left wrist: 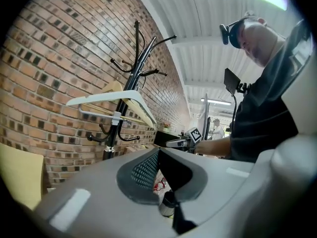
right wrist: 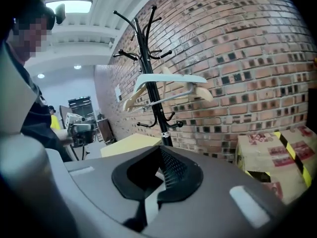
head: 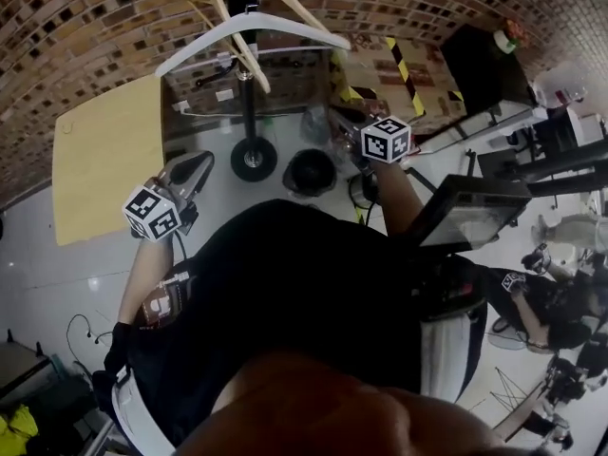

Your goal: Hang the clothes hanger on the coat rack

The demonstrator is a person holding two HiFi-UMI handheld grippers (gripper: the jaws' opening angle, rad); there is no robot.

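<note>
Head view crops the coat rack (head: 247, 98); left gripper (left wrist: 157, 151) and right gripper (right wrist: 161, 150) pressed together.

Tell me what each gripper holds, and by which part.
Nothing is held. The left gripper and right gripper are both shut and empty; the white hanger hangs on the rack, apart from both.

coat rack (head: 246, 93) top cut off by upper edge, wooden hanger (left wrist: 113, 87) partly behind white hanger (left wrist: 99, 99)
</note>
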